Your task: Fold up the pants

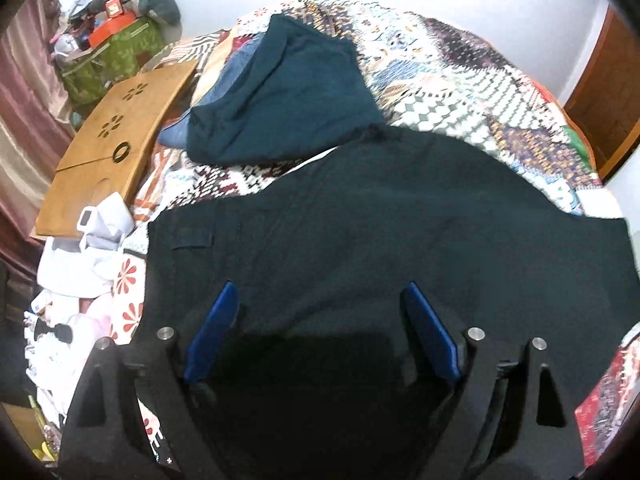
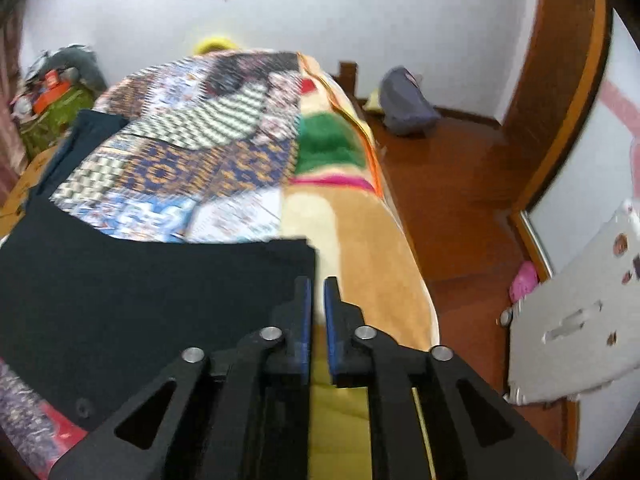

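Dark navy pants [image 1: 380,216] lie spread flat on a patchwork bedspread [image 1: 460,72], with a pocket flap near the left side. My left gripper [image 1: 320,296] is open just above the pants' near part, blue pads wide apart, holding nothing. In the right wrist view the pants [image 2: 140,280] fill the lower left, their corner ending near my right gripper [image 2: 316,284]. Its blue pads are almost together with a thin gap, beside the pants' right edge, over a tan blanket [image 2: 352,248]. Nothing shows between them.
A teal garment [image 1: 280,92] lies further up the bed. A wooden lap desk [image 1: 112,136] and white clothes [image 1: 84,256] sit at the left. A green bin with clutter [image 1: 112,52] stands far left. The wooden floor [image 2: 460,184] and a grey board [image 2: 576,312] are to the right.
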{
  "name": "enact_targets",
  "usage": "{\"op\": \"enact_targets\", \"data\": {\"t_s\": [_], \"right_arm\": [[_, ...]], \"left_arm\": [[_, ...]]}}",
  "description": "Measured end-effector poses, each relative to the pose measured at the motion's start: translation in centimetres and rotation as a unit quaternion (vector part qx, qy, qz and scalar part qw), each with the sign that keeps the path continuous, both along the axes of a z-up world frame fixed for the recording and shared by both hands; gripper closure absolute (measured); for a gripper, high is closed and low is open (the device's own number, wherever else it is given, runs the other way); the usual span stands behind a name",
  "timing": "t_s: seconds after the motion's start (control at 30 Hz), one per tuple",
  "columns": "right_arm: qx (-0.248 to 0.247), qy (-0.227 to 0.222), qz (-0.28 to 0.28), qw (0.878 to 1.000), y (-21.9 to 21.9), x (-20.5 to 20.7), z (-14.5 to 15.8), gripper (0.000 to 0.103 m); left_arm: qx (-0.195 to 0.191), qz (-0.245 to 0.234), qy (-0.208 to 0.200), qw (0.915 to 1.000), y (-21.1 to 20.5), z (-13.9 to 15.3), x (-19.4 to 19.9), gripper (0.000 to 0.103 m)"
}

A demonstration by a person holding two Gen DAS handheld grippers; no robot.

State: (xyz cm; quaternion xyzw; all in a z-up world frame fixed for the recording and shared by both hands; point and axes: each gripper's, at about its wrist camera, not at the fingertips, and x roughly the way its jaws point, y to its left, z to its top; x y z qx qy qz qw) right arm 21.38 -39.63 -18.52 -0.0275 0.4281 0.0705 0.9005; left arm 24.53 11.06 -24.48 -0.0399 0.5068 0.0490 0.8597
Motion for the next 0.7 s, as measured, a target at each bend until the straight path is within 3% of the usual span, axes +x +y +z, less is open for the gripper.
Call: {"op": "enact_targets", "data": {"t_s": [0.1,0.17,0.3,0.43,0.53,0.7], "right_arm": [[0.031,-0.016,0.038,0.999,2.2,-0.6,1.6,0.058],[0.052,-0.015,0.067,0.996,4.3,-0.5,2.0,0.055],[0.078,0.000,0.096,0.992,7.9,0.2,0.4,0.038],[0.074,0.052,0.102,0.991,9.7,0.4,-3.0,0.038],[0.076,0.097,0.086,0.989,8.7,-0.6,-5.3,0.038],[0.083,0.086,0.073,0.990,6.7,-4.1,-4.5,0.038]], "left_arm": [[-0.004,-0.010,-0.015,0.9998,-0.8,1.5,1.1,0.017],[-0.004,-0.023,-0.027,0.9994,-1.7,2.6,2.1,0.013],[-0.003,-0.047,-0.032,0.9984,-3.5,3.4,4.5,0.010],[-0.018,-0.061,0.003,0.9980,-4.5,1.2,6.8,0.005],[-0.003,-0.073,0.058,0.9956,-5.3,-1.9,7.4,0.005],[-0.015,-0.091,0.052,0.9944,-5.0,-2.2,5.4,0.005]]}}
